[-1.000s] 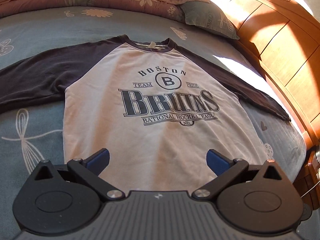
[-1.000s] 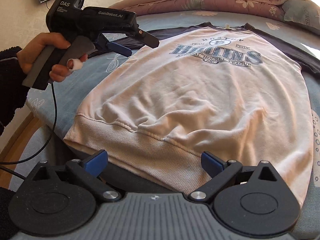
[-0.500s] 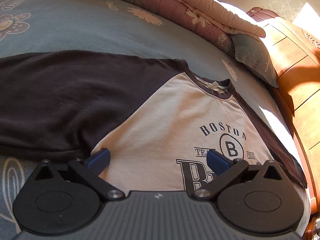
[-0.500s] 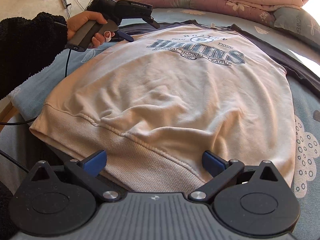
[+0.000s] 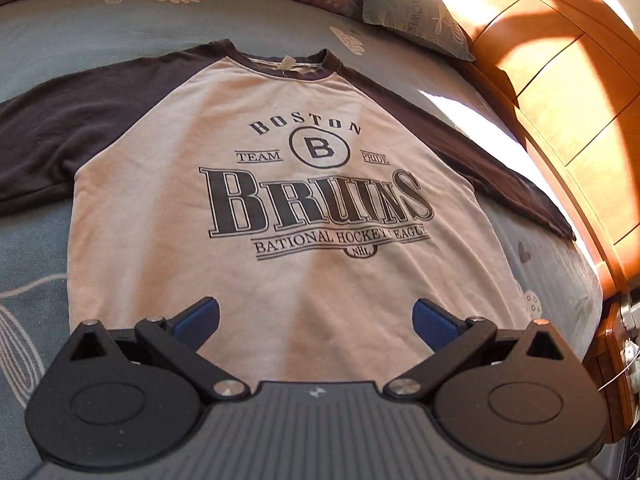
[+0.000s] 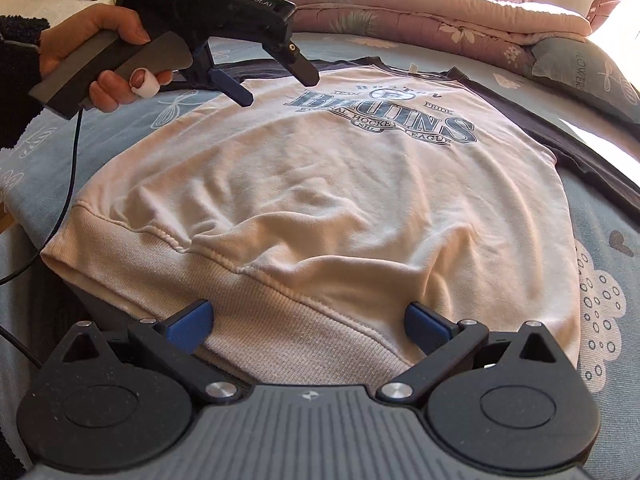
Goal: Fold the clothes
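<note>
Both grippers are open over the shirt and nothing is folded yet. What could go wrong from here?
1. The shirt's hem hangs over the bed edge; a tug there may drag it off.
2. The body is wrinkled near the hem, so folds may set crooked.
3. The right sleeve reaches toward the wooden frame; the right gripper could knock it. The left gripper holds nothing.

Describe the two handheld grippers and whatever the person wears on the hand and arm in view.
Both grippers share a build: ribbed grey body, two round black housings, black linkage arms with silver pivots, blue fingers. The left gripper, seen from the right wrist view, has a black top printed "GenRobot.AI", a grey handle and a black cable. The left hand wears a white band on one finger and a fuzzy black sleeve.
</note>
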Tool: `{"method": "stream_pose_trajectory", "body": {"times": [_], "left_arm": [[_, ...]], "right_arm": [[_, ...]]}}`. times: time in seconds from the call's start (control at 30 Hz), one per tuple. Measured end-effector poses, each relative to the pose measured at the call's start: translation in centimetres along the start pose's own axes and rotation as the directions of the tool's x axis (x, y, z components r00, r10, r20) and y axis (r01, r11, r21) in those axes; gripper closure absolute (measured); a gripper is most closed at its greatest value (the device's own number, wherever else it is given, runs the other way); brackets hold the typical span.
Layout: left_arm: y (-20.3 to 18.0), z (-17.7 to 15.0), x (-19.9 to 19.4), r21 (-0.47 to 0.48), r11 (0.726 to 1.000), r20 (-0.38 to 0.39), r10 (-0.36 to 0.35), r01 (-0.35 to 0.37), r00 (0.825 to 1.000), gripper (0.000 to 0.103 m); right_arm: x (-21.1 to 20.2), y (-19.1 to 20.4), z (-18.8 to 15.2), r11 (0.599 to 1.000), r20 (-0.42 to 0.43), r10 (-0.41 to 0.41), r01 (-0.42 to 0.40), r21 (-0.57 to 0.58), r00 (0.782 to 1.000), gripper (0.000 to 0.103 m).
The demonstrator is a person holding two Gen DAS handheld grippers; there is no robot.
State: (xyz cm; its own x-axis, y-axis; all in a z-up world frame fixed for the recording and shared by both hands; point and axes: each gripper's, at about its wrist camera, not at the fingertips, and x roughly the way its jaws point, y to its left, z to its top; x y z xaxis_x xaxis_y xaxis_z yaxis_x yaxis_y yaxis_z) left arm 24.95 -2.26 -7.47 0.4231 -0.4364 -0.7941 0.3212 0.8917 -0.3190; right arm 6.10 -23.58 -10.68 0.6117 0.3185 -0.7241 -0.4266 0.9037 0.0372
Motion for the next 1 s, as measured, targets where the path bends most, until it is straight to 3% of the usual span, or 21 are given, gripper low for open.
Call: {"method": "stream_pose_trajectory", "body": {"times": [0.13,0.23,0.33,0.43,0.6,0.73,0.8,1.0], "left_arm": [[-0.5,-4.7,-1.6,0.024,0.999,-0.012,0.041,-0.041,0.999,0.001],[-0.8,-7.8,-2.6,0.032,0.998,-0.015,0.063,-0.063,0.998,0.001],[-1.4,-9.8,-3.8,0.063,0.993,-0.014,0.098,-0.097,0.995,0.001],[-1.8,-10.9,-4.7,0.055,0.992,-0.033,0.118,-0.117,0.992,0.001],[-4.0,-12.2,-6.1,0.098,0.991,-0.006,0.089,-0.088,0.996,0.001],[-4.8,-14.4,-5.5,0.102,0.993,-0.062,0.067,-0.061,0.996,0.001],[-4.9,-15.2,-5.8,0.130,0.987,-0.052,0.098,-0.090,0.994,0.001],[-4.4,-14.4,-7.5,0.093,0.994,-0.040,0.067,-0.063,0.997,0.001]], "right_arm": [[-2.1,-0.1,-0.2,0.999,0.028,0.027,-0.028,0.017,0.999,0.000],[-3.1,-0.5,-0.7,0.999,0.053,-0.032,0.031,0.017,0.998,0.000],[-2.7,-1.8,-1.4,0.996,0.006,-0.067,0.066,0.068,0.998,0.000],[-2.6,-2.4,-2.3,0.993,-0.009,-0.080,0.080,0.083,0.997,0.000],[-2.5,-2.1,-2.6,0.991,-0.010,-0.109,0.109,0.071,0.994,0.000],[-2.5,-1.9,-2.8,0.991,-0.004,-0.119,0.119,0.067,0.993,0.000],[-2.5,-1.9,-2.8,0.991,-0.003,-0.118,0.118,0.064,0.993,0.000],[-2.4,-1.9,-2.8,0.991,0.002,-0.121,0.121,0.062,0.993,0.000]]}}
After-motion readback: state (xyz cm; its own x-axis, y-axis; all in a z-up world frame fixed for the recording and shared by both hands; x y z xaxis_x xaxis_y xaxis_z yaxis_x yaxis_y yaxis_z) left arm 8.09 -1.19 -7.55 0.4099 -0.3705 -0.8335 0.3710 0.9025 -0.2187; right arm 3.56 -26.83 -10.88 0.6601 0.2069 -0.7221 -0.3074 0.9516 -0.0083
